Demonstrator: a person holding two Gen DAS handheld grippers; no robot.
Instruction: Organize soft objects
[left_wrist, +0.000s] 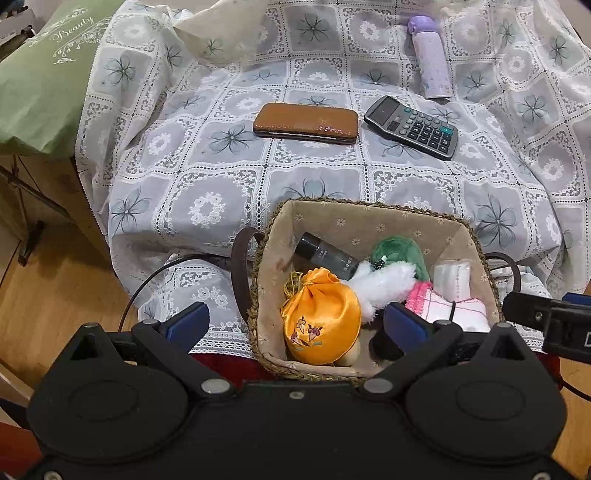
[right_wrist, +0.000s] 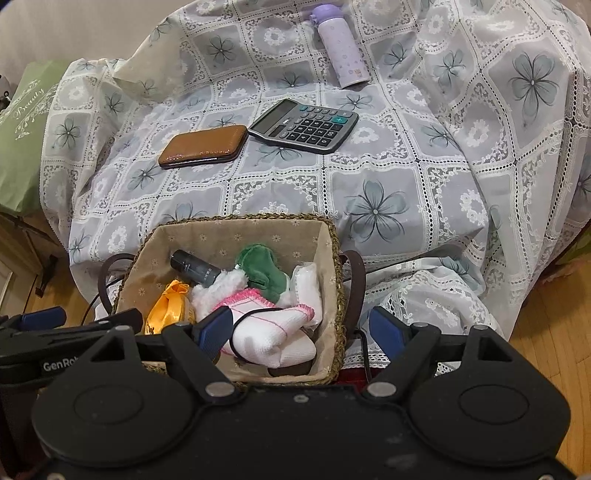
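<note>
On the green cushion (left_wrist: 40, 74), white script reads "Beauty".

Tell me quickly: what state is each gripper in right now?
Left gripper: open, holding nothing, poised over the basket.
Right gripper: open, holding nothing, straddling the basket's right wall.

Woven fibre basket (left_wrist: 258, 325) with matt cloth lining; glossy orange satin pouch (left_wrist: 321, 321); fluffy white plush (left_wrist: 384, 282); lace-patterned cloth (left_wrist: 221, 177) over the surface; grained brown leather-look case (left_wrist: 306, 122); plastic calculator (left_wrist: 412, 127); varnished wood floor (left_wrist: 55, 306).
</note>
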